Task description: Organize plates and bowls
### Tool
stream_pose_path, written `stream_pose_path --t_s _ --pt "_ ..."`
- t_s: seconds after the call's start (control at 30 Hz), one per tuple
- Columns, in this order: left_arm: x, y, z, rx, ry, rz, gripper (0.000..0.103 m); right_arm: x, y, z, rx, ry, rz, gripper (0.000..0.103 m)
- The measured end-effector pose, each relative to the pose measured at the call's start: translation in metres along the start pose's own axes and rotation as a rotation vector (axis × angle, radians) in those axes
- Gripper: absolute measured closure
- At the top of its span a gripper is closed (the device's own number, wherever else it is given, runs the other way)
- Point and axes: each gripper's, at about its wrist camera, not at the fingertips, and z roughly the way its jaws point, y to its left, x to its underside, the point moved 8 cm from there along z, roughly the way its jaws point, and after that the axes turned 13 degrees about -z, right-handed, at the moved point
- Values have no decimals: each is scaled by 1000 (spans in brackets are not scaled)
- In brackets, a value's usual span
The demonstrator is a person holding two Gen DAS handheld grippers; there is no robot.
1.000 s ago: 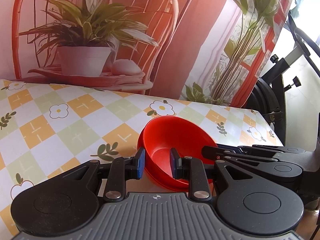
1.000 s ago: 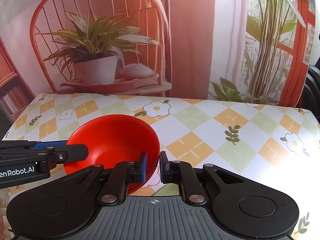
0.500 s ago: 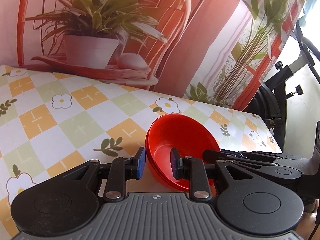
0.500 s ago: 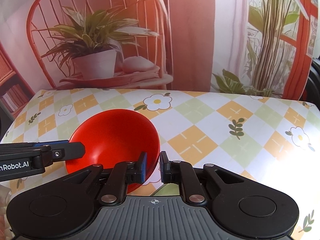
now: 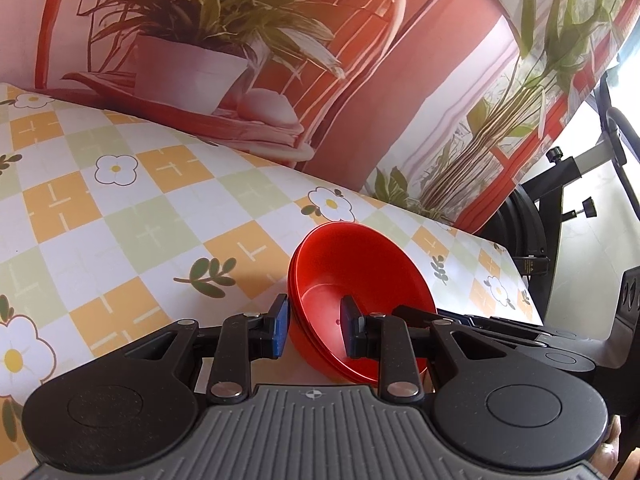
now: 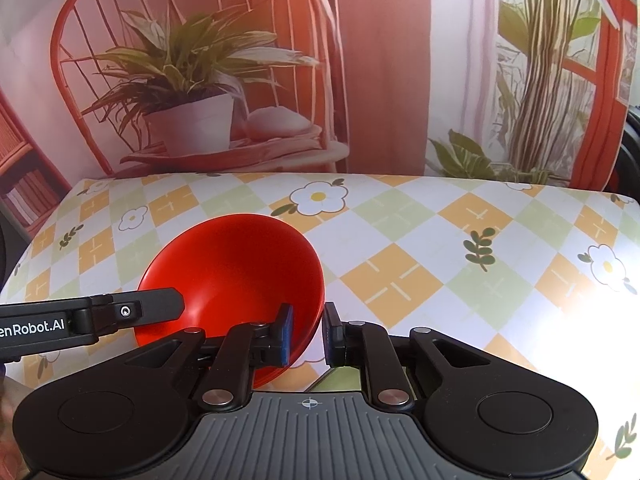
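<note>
Red glossy plastic bowls [image 5: 352, 280], nested and tilted, sit in the grip of both tools over the table with the checked floral cloth [image 5: 120, 216]. How many bowls? The left wrist view shows stacked rims along the left wall, at least two, maybe three; the exact count I cannot tell. The right wrist view shows only one smooth red bowl face [image 6: 240, 268].

Two grippers, count them. The left gripper [image 5: 314, 328] straddles the stack's near-left wall, one blue pad outside, one black pad inside the bowl; whether both pads press the wall I cannot tell. The right gripper [image 6: 307, 334] pinches the right rim, blue pad inside, black pad outside, fingers drawn close on the wall.

From the left wrist, black exercise gear [image 5: 560, 184] stands past the table's right edge, unseen from the right. From the right wrist, the left tool's lettered arm [image 6: 80, 320] crosses in at the left. The stack hangs near the table's front edge, before a printed plant backdrop [image 6: 188, 80].
</note>
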Motion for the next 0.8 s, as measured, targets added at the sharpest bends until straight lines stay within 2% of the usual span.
stream_pose_path --t_s 0.8 --pt "1 -14 -41 16 -57 12 76 -6 6 -48 -27 -107 92 89"
